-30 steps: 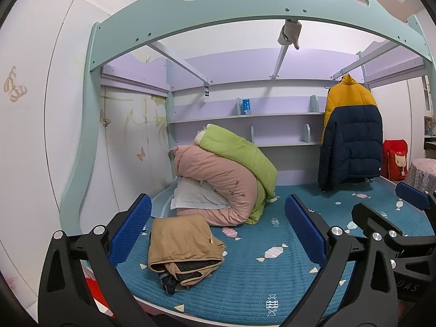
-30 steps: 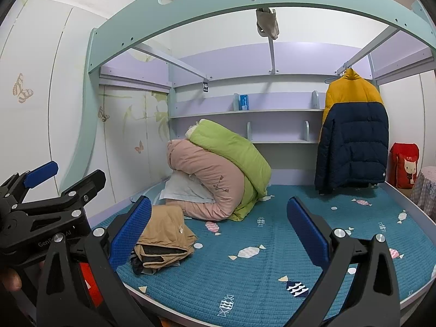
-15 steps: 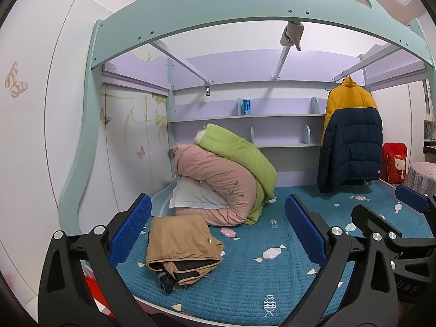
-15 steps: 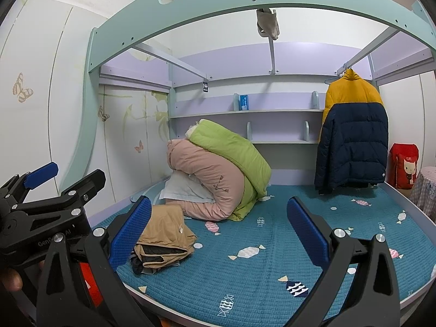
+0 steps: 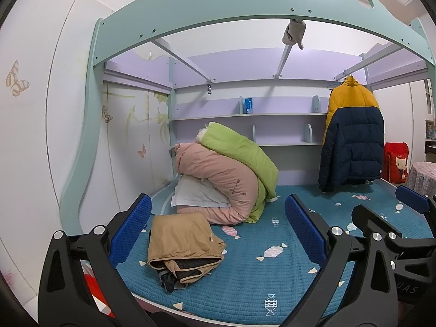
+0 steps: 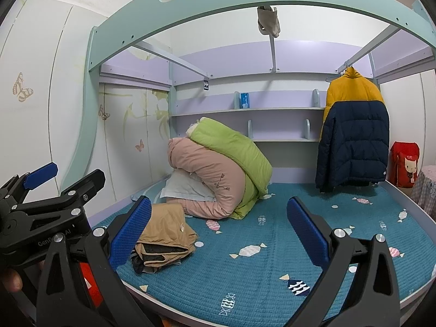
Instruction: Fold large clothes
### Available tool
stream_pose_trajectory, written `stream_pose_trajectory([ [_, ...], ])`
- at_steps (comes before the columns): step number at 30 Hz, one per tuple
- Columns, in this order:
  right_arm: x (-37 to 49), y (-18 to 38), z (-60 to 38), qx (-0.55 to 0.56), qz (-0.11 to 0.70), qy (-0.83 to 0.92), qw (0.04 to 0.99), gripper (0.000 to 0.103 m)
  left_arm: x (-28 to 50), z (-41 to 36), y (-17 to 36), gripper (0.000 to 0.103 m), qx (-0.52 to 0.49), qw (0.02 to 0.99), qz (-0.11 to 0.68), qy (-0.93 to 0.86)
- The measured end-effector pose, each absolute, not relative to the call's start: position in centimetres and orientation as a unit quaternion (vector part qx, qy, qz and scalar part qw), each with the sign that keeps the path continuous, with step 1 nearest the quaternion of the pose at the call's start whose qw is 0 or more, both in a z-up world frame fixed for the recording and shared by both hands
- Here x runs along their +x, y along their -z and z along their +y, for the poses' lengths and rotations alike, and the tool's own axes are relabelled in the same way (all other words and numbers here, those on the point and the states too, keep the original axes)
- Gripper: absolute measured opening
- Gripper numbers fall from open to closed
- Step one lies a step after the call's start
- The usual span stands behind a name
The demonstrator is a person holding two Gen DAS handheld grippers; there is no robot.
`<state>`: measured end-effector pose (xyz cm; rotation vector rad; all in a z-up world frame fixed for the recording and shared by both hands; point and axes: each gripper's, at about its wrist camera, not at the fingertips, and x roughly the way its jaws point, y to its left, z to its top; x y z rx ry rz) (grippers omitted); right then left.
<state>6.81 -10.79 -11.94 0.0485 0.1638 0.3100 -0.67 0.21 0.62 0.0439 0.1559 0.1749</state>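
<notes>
A folded tan garment with a dark lining [image 5: 182,248] lies at the near left of the blue bed mat [image 5: 245,278]; it also shows in the right wrist view [image 6: 163,238]. My left gripper [image 5: 218,229] is open and empty, held in front of the bed, above the near edge. My right gripper [image 6: 219,231] is open and empty beside it. The left gripper shows at the left edge of the right wrist view [image 6: 41,188]. A yellow and navy puffer jacket [image 5: 351,136] hangs on a rail at the back right, also in the right wrist view [image 6: 353,133].
A pink quilt [image 5: 218,179] and a green quilt [image 5: 239,150] are piled on a white pillow [image 5: 196,196] at the back left. Shelves [image 5: 245,114] line the back wall. A red bag [image 5: 396,162] stands at the right. A teal bed frame arch [image 5: 245,8] spans overhead.
Both views have shifted very slightly; the scene sits a little lower in the frames. The clothes and both grippers' jaws have not changed.
</notes>
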Motion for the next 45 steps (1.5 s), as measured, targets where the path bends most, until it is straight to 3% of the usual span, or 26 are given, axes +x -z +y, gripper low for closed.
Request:
stream_pose_trajectory([
  [45,7.47,11.66,-10.18,0.024,0.087,-0.16,0.983,0.096,-0.74,0.59,-0.63,0.098,0.02,0.993,0.078,-0.087],
])
